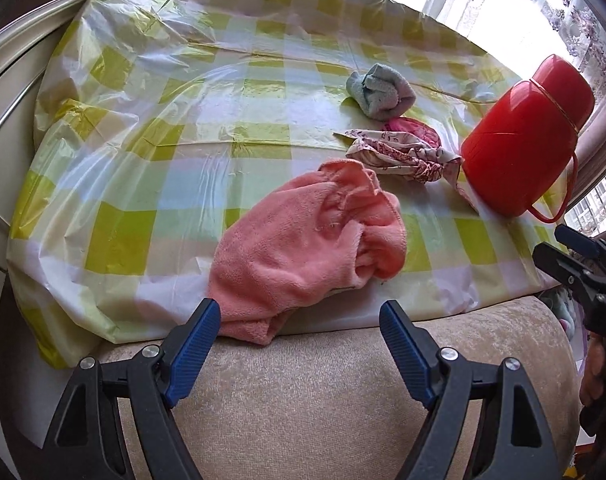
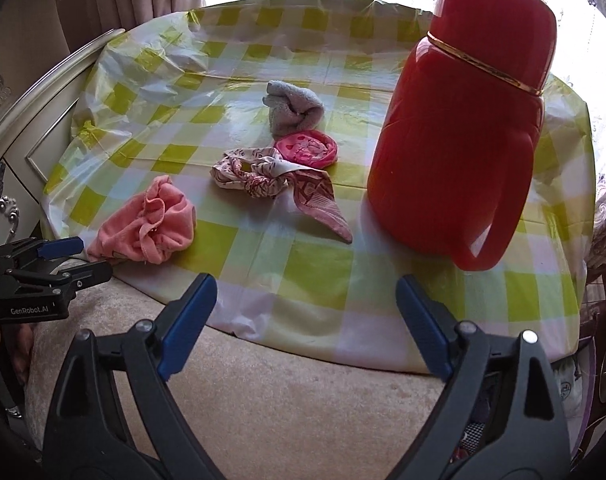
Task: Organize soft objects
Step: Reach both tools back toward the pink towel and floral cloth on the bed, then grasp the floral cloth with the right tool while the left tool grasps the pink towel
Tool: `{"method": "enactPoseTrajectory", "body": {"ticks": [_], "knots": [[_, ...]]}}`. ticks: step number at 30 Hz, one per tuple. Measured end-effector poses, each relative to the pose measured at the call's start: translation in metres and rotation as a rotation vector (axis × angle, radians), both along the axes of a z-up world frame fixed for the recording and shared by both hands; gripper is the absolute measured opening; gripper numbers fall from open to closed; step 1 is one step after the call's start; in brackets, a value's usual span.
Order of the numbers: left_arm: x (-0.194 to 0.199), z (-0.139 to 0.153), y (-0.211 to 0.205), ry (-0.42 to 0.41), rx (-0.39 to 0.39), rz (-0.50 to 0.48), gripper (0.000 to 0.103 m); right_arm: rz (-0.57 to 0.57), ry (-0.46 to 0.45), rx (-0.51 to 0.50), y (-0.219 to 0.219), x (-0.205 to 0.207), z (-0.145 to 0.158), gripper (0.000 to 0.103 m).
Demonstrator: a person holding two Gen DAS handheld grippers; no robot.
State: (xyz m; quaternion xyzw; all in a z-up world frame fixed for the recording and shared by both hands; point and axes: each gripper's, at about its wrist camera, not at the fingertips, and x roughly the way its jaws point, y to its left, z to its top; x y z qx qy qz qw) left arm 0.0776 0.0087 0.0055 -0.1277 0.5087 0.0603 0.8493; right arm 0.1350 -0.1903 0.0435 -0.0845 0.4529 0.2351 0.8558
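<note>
Left gripper: wide, empty
Right gripper: wide, empty
Pink towel: 12 o'clock of left gripper, at table edge
Red flask: upright, 1 o'clock of right gripper

Four soft cloths: pink towel, grey-blue towel, patterned scarf, perhaps rolled pink cloth; one red flask

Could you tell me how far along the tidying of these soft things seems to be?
Possibly done: the grey-blue cloth and pink patterned cloth look rolled. In hand: nothing; the left gripper and right gripper are open and empty. Left: the coral towel lies crumpled at the table's near edge, and the printed scarf is loosely bunched.
</note>
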Motion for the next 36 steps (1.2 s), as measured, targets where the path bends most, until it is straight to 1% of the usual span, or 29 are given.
{"method": "enactPoseTrajectory", "body": {"ticks": [3,8,15,19,21,22,24,25,26,27,28,29,31,32,33,34,35,36], "knots": [[0.014,-0.005,0.0,0.025,0.011,-0.033,0.083,0.007,0.014,0.009,0.01,0.009,-0.008,0.092],[0.035,-0.015,0.003,0.054,0.01,-0.072,0.083,0.036,-0.003,0.009,0.031,0.022,-0.015,0.092],[0.061,-0.028,0.011,0.077,0.001,-0.073,0.083,0.044,-0.013,0.011,0.055,0.046,-0.022,0.092],[0.072,-0.03,0.009,0.069,0.024,-0.084,0.082,0.058,-0.036,-0.011,0.068,0.058,-0.025,0.092],[0.074,-0.03,0.008,0.063,0.05,-0.084,0.072,0.063,-0.044,-0.021,0.075,0.065,-0.029,0.092],[0.074,-0.03,0.007,0.059,0.06,-0.085,0.069,0.067,-0.048,-0.032,0.079,0.069,-0.03,0.092],[0.075,-0.029,0.005,0.049,0.07,-0.089,0.061,0.087,-0.059,-0.055,0.088,0.074,-0.034,0.092],[0.075,-0.029,0.005,0.042,0.072,-0.089,0.058,0.095,-0.069,-0.067,0.093,0.076,-0.035,0.092],[0.074,-0.029,0.005,0.035,0.07,-0.088,0.052,0.104,-0.074,-0.078,0.097,0.078,-0.037,0.092],[0.073,-0.028,0.006,0.029,0.065,-0.084,0.047,0.111,-0.072,-0.086,0.1,0.08,-0.04,0.092],[0.071,-0.028,0.007,0.022,0.059,-0.077,0.045,0.115,-0.067,-0.094,0.103,0.083,-0.043,0.092],[0.07,-0.027,0.009,0.016,0.052,-0.071,0.039,0.117,-0.061,-0.105,0.106,0.086,-0.047,0.092],[0.067,-0.026,0.012,0.001,0.038,-0.058,0.035,0.124,-0.046,-0.12,0.111,0.091,-0.054,0.087],[0.066,-0.025,0.013,-0.007,0.035,-0.051,0.03,0.126,-0.038,-0.126,0.113,0.093,-0.057,0.081],[0.064,-0.024,0.014,-0.015,0.035,-0.046,0.028,0.128,-0.028,-0.129,0.113,0.094,-0.06,0.073],[0.063,-0.022,0.015,-0.022,0.037,-0.041,0.027,0.131,-0.018,-0.128,0.114,0.096,-0.063,0.068],[0.063,-0.021,0.014,-0.029,0.041,-0.037,0.026,0.132,-0.007,-0.128,0.115,0.097,-0.065,0.058],[0.062,-0.021,0.014,-0.034,0.042,-0.035,0.025,0.133,-0.003,-0.118,0.114,0.097,-0.066,0.055]]}}
